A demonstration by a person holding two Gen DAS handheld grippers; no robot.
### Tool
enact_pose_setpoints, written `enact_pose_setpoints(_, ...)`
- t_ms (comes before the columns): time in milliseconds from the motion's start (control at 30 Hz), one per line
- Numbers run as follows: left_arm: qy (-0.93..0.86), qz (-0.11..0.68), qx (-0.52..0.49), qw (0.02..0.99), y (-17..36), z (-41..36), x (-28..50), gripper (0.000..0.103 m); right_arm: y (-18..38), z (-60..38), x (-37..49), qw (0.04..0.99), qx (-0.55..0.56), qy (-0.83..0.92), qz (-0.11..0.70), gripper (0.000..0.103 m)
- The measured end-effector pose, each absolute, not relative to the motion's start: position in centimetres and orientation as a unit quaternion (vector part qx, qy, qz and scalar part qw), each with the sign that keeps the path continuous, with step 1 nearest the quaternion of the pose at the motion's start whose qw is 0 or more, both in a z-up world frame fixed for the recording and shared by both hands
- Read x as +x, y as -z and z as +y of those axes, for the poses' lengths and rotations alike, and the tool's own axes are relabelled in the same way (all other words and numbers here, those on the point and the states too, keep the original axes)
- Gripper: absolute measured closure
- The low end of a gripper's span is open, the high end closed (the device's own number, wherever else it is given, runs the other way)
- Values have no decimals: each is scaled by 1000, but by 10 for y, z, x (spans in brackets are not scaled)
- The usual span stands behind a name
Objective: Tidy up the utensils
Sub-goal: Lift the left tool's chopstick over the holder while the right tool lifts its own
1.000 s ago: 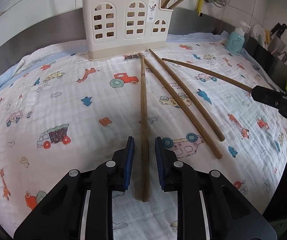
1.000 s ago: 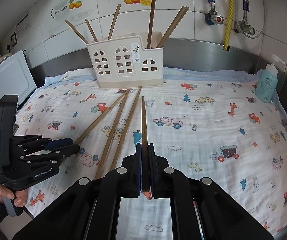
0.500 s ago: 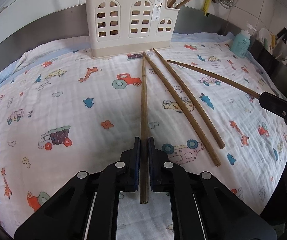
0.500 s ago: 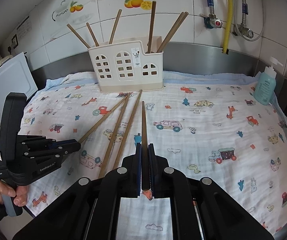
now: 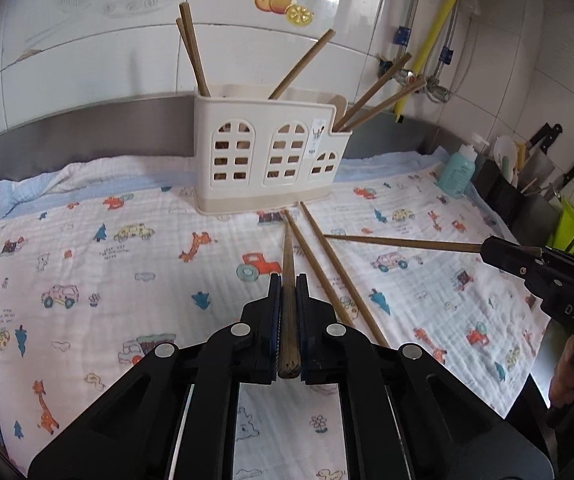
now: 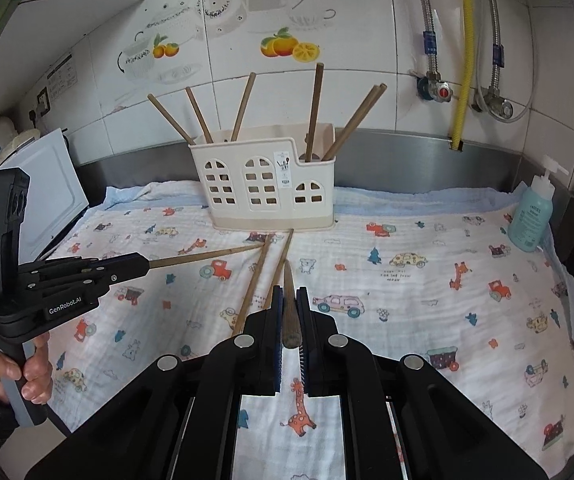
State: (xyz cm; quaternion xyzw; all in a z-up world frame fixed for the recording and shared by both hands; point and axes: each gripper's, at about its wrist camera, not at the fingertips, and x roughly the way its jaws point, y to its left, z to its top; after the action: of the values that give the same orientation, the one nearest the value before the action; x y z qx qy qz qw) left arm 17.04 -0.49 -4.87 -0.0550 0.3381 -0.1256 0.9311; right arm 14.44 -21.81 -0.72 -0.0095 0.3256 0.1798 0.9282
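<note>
A: What does the cream utensil holder (image 6: 265, 186) hold?

B: 6 wooden chopsticks, leaning apart, on the cloth-covered bench (image 6: 427, 292).

A: And the grippers?

B: The left gripper (image 5: 287, 292) is clamped on 1 chopstick (image 5: 287, 256), its tip aimed at the holder's base. The right gripper (image 6: 289, 300) pinches another chopstick (image 6: 288, 280). 2 more chopsticks (image 5: 327, 276) lie on the cloth between them.

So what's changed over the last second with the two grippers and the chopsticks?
The left gripper closed on a chopstick and lifted it. The right gripper was already clamped on its chopstick and raised it too. Two chopsticks on the cloth and the holder stayed put.
</note>
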Motion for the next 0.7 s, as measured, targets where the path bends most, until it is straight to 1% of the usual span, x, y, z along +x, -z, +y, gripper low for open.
enact_pose_setpoints(300, 138, 310, -46, 940, 17, 2, 182, 97, -32, -212, 170, 929, -8, -210, 305, 96)
enact_pose_setpoints(700, 140, 285, -27, 948, -30, 14, 202, 97, -125, -215, 213, 929, -47, -229, 286, 96)
